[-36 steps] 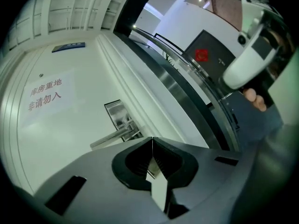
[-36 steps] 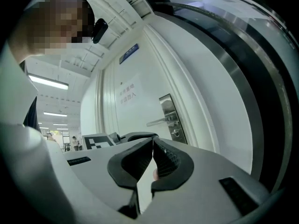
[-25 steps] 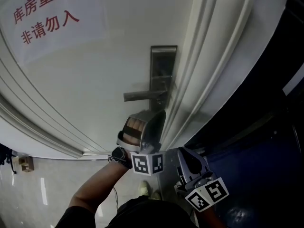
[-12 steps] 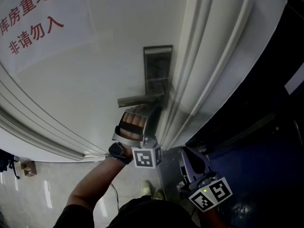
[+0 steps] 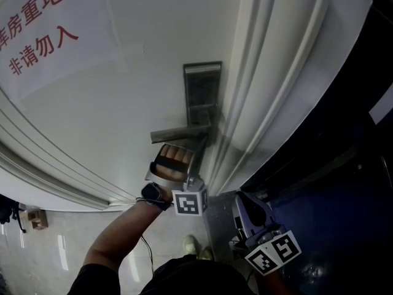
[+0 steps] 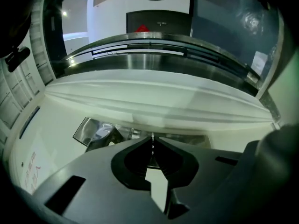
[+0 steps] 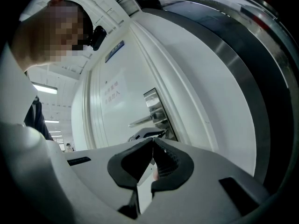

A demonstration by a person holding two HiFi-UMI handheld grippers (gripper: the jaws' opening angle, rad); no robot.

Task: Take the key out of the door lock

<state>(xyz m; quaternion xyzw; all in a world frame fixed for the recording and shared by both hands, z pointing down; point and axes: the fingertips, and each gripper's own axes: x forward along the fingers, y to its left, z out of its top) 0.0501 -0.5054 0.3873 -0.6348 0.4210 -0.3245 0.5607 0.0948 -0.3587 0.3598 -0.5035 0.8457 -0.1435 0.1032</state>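
Observation:
A steel lock plate (image 5: 201,91) with a lever handle (image 5: 178,133) sits on the white door (image 5: 141,72). My left gripper (image 5: 200,142) reaches level up to the plate just under the handle. In the left gripper view its jaws (image 6: 152,138) have just been closing, and a thin metal sliver, the key (image 6: 152,135), shows pinched at their tips against the plate (image 6: 93,129). My right gripper (image 5: 245,209) hangs back at the lower right, shut with nothing in it (image 7: 153,141). It looks at the plate (image 7: 156,108) from a distance.
A paper sign with red characters (image 5: 37,23) hangs on the door at upper left. The door's moulded edge (image 5: 258,103) runs diagonally, with a dark blue surface (image 5: 325,189) to its right. A tiled floor (image 5: 37,251) lies below. A person's forearm (image 5: 116,244) carries the left gripper.
The left gripper has moved in closer under the lever handle and rolled a little. The right gripper has stayed where it was.

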